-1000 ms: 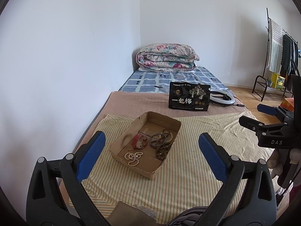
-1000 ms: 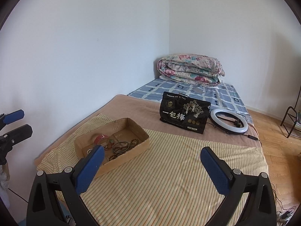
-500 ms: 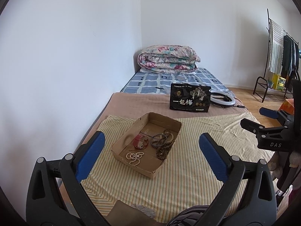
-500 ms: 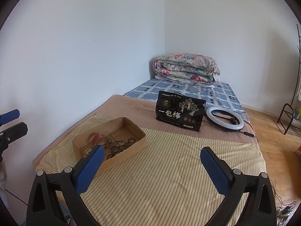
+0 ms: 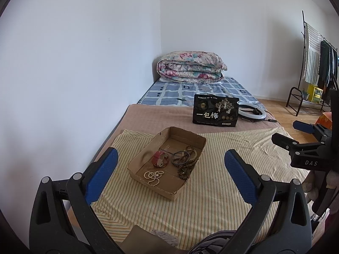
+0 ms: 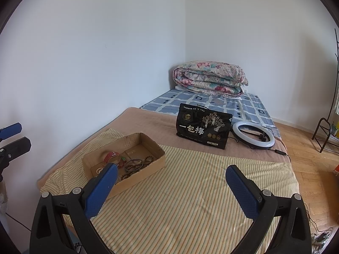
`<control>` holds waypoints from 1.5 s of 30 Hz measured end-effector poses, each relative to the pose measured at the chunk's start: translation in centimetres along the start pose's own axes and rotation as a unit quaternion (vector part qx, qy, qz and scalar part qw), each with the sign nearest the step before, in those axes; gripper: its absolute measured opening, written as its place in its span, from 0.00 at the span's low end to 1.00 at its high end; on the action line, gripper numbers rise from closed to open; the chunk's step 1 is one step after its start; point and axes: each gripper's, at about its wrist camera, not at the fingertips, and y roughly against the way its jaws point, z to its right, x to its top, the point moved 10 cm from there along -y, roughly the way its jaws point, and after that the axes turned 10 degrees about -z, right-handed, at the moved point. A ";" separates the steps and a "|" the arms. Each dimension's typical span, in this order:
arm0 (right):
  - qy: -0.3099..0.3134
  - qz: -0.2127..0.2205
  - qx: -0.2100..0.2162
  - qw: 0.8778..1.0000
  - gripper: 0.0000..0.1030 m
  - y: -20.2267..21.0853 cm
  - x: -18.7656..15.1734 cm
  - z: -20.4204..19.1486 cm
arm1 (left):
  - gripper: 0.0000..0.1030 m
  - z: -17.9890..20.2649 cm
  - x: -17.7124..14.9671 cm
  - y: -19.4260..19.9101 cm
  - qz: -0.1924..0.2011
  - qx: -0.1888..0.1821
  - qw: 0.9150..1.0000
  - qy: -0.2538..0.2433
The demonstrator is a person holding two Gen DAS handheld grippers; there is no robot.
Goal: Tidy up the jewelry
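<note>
Left gripper [image 5: 169, 165] hangs wide open above the striped sheet [image 5: 222, 190], framing a cardboard tray [image 5: 184, 185] holding a pearl string [image 5: 153, 175], red watch [image 5: 159, 157] and brown beads [image 5: 187, 165]

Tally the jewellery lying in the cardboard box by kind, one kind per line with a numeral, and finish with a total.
White pearl strand: 1
Red strap watch: 1
Thin dark bangles: 1 cluster; the number of rings is unclear
Brown wooden bead strand: 1
Total: 4 groups, all in the cardboard box
</note>
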 end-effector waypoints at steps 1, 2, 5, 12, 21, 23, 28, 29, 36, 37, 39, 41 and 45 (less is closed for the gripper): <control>0.000 0.000 0.000 1.000 1.00 0.0 0.0 0.0 | 0.99 -0.1 0.1 0.0 0.000 0.000 1.000 0.001; 0.001 0.000 0.001 1.000 1.00 0.0 0.0 0.0 | 0.99 -0.3 0.1 0.1 0.001 0.000 1.000 0.002; 0.002 -0.001 0.001 1.000 1.00 0.0 -0.1 -0.2 | 0.99 -0.6 0.2 0.1 0.000 0.002 1.000 0.002; 0.002 -0.003 0.001 1.000 1.00 -0.3 0.0 -0.3 | 0.99 -0.9 0.0 -0.2 -0.004 0.006 1.000 0.006; 0.000 -0.005 0.001 1.000 1.00 -0.4 -0.2 -0.3 | 0.99 -0.8 -0.1 -0.4 -0.005 0.008 1.000 0.001; 0.000 -0.004 0.001 1.000 1.00 -0.4 -0.2 -0.3 | 0.99 -0.8 -0.2 -0.4 -0.004 0.009 1.000 0.002; -0.002 -0.005 0.002 1.000 1.00 -0.4 -0.2 -0.2 | 0.99 -0.8 -0.2 -0.3 0.001 0.014 1.000 0.002; -0.003 -0.005 0.002 1.000 1.00 -0.4 -0.2 -0.2 | 0.99 -0.8 -0.2 -0.3 0.002 0.015 1.000 0.002; -0.005 -0.006 -0.001 1.000 1.00 -0.3 -0.3 0.3 | 0.99 -1.0 -0.1 -0.3 0.002 0.019 1.000 0.008; -0.007 -0.006 -0.002 1.000 1.00 -0.3 -0.4 0.4 | 0.99 -1.0 -0.1 -0.3 0.002 0.019 1.000 0.007; -0.011 -0.008 -0.005 1.000 1.00 -0.4 -0.6 0.9 | 0.99 -1.0 -0.2 -0.3 0.002 0.020 1.000 0.008; -0.017 -0.011 -0.009 1.000 1.00 -0.6 -1.0 1.5 | 0.99 -1.1 -0.2 -0.3 0.002 0.021 1.000 0.008; -0.037 -0.026 -0.031 0.999 1.00 -1.6 -2.4 4.2 | 0.99 -1.3 -0.3 -0.5 0.000 0.023 1.000 0.010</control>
